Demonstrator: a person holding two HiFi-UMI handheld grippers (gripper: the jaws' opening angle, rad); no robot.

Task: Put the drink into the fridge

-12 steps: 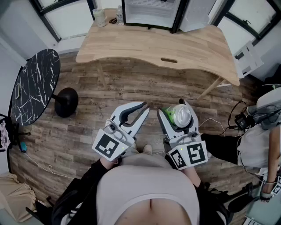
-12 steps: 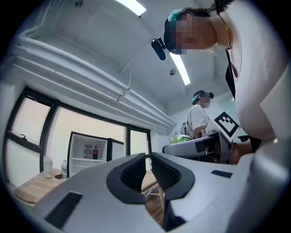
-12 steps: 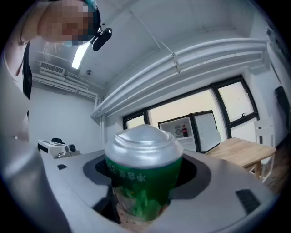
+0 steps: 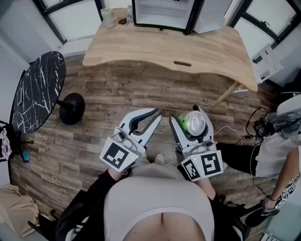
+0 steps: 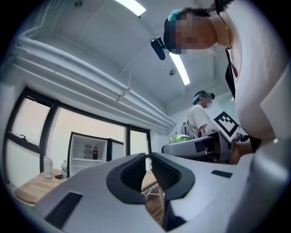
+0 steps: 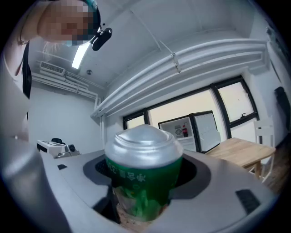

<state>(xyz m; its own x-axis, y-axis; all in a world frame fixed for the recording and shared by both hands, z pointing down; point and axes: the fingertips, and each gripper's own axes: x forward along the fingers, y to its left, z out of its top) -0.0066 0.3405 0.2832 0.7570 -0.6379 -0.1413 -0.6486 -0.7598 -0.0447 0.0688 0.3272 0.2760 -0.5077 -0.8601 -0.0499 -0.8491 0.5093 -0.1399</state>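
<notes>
The drink (image 4: 194, 123) is a green cup with a pale domed lid, and my right gripper (image 4: 188, 117) is shut on it, holding it above the wooden floor. In the right gripper view the cup (image 6: 144, 177) fills the space between the two jaws. My left gripper (image 4: 156, 115) hangs beside it to the left, its tips together with nothing between them (image 5: 148, 157). The small fridge (image 4: 160, 12) stands open on the far edge of the wooden table (image 4: 164, 47). A cola bottle (image 5: 95, 152) stands on its shelf.
A jar (image 4: 107, 18) and a small bottle (image 4: 128, 16) stand on the table's far left corner. At the left stands a black marble round table (image 4: 37, 89) on a dark base (image 4: 71, 109). Another person (image 4: 282, 150) and cables (image 4: 235, 132) are on the right.
Both grippers keep nearly the same place with the cup still held. The person at the right has shifted a little.
</notes>
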